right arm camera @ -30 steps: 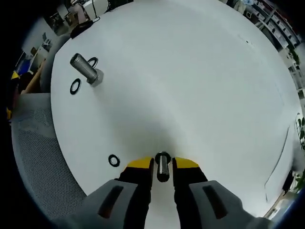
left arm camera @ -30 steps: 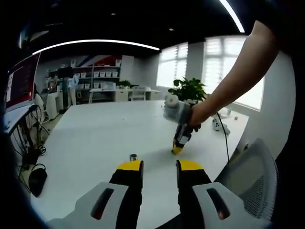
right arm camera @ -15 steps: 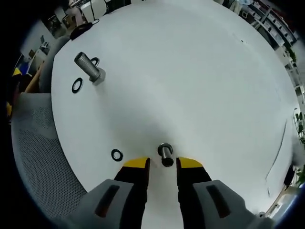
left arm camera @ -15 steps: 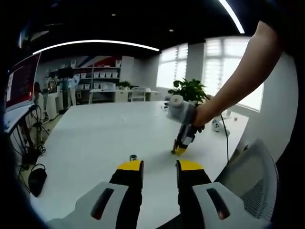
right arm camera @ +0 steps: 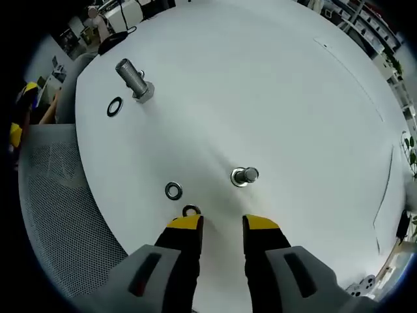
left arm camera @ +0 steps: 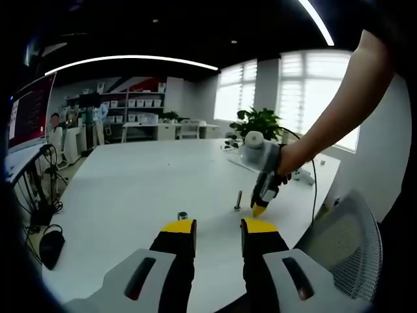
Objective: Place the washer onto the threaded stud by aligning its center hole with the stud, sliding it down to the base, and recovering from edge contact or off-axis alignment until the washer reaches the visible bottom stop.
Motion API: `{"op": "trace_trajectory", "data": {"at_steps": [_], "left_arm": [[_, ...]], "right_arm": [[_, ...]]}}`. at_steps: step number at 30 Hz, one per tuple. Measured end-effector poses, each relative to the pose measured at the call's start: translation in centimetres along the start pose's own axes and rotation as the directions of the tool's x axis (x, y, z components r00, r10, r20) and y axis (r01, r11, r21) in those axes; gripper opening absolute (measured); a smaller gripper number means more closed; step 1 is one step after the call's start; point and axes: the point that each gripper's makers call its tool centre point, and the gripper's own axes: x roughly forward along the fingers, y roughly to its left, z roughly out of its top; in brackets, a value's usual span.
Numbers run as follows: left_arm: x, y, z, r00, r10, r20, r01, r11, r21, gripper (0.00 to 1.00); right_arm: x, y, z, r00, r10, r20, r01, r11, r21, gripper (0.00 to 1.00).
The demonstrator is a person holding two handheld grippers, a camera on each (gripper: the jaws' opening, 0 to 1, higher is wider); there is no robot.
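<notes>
Right hand-held gripper (right arm camera: 220, 225) is spread, holding nothing. A washer (right arm camera: 173, 190) lies flat at ten o'clock, threaded stud (right arm camera: 245, 175) at one o'clock. Probably thin, stiff, slippery steel: pinch its rim.

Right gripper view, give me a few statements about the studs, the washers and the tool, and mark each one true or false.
1. The right tool is shut on the small stud. False: its jaws are open and the stud stands free on the white table, ahead of them.
2. A washer lies flat on the table left of the small stud. True.
3. The large bolt near the far table edge has a washer threaded onto it. False: the washer lies on the table beside it.
4. Another washer sits just past the tip of the tool's left jaw. True.
5. The left tool grips a washer. False: its jaws are open with nothing between them.
</notes>
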Motion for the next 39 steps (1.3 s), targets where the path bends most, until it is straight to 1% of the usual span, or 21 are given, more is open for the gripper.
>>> {"op": "trace_trajectory", "data": {"at_steps": [6, 11, 17, 22, 29, 34, 36, 39], "left_arm": [[0.0, -0.2, 0.0, 1.000, -0.006, 0.001, 0.006, 1.000, 0.006, 0.26], [-0.1, -0.1, 0.1, 1.000, -0.005, 0.004, 0.005, 1.000, 0.002, 0.26], [-0.1, -0.3, 0.1, 1.000, -0.012, 0.006, 0.012, 1.000, 0.006, 0.26], [-0.1, -0.1, 0.2, 1.000, -0.007, 0.010, 0.007, 1.000, 0.003, 0.26], [-0.1, -0.2, 0.1, 1.000, -0.011, 0.008, 0.011, 1.000, 0.008, 0.26], [-0.1, -0.3, 0.1, 1.000, -0.013, 0.010, 0.013, 1.000, 0.008, 0.26], [-0.1, -0.3, 0.1, 1.000, -0.013, 0.011, 0.013, 1.000, 0.009, 0.26], [-0.1, -0.3, 0.2, 1.000, -0.013, 0.012, 0.013, 1.000, 0.009, 0.26]], "right_arm": [[0.1, 1.2, -0.7, 1.000, 0.014, -0.008, -0.015, 1.000, -0.019, 0.27], [0.2, 1.8, -0.7, 1.000, 0.024, -0.002, -0.024, 0.999, -0.023, 0.28], [0.1, 2.2, -0.6, 0.999, 0.036, -0.004, -0.037, 0.999, -0.033, 0.29], [0.3, 3.0, -0.6, 0.999, 0.044, -0.009, -0.044, 0.998, -0.039, 0.29], [0.6, 3.7, -1.1, 0.999, 0.041, -0.021, -0.042, 0.998, -0.044, 0.27], [0.7, 3.8, -1.0, 1.000, 0.015, -0.016, -0.016, 0.997, -0.078, 0.25], [0.7, 3.7, -1.0, 1.000, 0.014, -0.015, -0.015, 0.997, -0.077, 0.25], [0.7, 3.8, -1.2, 1.000, 0.006, -0.025, -0.009, 0.996, -0.092, 0.22]]}}
